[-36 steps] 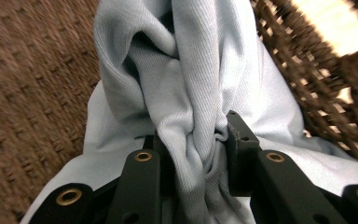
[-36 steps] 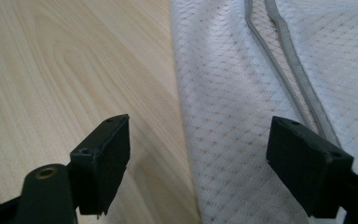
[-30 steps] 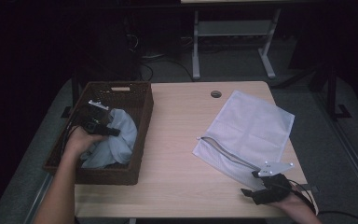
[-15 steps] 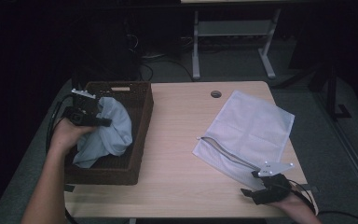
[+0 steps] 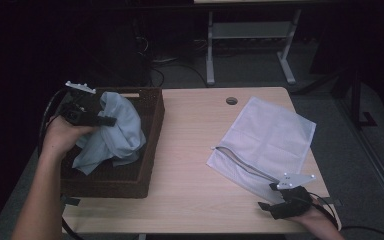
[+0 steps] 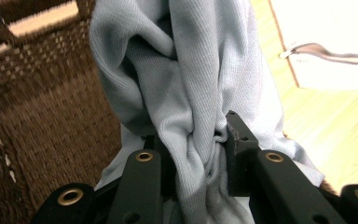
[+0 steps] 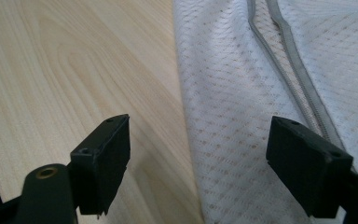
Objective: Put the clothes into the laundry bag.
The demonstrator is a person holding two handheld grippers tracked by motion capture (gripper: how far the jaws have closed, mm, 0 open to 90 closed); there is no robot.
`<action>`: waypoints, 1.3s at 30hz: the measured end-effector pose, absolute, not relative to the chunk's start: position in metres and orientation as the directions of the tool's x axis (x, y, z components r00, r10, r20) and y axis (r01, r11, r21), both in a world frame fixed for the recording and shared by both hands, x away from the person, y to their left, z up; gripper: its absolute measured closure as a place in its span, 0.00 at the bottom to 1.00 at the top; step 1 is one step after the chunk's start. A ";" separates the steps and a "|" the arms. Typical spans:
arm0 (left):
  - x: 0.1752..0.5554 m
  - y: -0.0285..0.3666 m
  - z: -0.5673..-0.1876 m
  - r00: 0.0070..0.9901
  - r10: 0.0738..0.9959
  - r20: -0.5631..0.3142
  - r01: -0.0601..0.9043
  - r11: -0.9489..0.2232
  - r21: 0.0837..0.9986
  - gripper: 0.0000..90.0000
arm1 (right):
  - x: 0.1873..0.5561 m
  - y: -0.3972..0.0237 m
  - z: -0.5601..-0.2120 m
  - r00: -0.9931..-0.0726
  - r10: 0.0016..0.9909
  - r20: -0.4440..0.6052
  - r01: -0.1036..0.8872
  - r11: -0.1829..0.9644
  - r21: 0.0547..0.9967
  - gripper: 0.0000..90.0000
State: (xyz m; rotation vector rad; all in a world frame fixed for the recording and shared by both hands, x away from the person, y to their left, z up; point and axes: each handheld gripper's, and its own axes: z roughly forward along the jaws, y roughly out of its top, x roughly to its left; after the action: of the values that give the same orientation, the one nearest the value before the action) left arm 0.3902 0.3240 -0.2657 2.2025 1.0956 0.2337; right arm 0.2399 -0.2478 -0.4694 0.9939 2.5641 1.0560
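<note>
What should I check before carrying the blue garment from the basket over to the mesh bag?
1. Left tongs shut on the pale blue garment: ok, fabric bunched between the pads.
2. Garment clear of the brown wicker basket: not ok, its lower part hangs inside.
3. White mesh laundry bag flat on the wooden table: ok.
4. Bag's zipper unzipped: cannot tell.
5. Right tongs open, over the bag's near edge: ok.
6. Tabletop between basket and bag free: ok.
</note>
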 end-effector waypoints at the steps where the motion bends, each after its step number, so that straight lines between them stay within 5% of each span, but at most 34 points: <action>1: 0.388 0.321 -0.259 0.641 0.758 -0.118 0.633 -0.436 0.640 0.79 | 0.240 -0.247 -0.469 -0.754 0.653 0.071 0.514 0.519 0.683 0.23; 39: 0.362 0.207 -0.181 0.838 0.528 -0.136 0.421 -0.469 0.776 0.79 | 0.239 -0.249 -0.469 -0.753 0.654 0.071 0.510 0.512 0.691 0.23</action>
State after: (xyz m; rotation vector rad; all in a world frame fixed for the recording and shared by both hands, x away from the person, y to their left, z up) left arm 0.3624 0.2072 -0.1813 2.1293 0.6915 0.1533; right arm 0.2392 -0.2494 -0.4686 0.9957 2.5537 1.0683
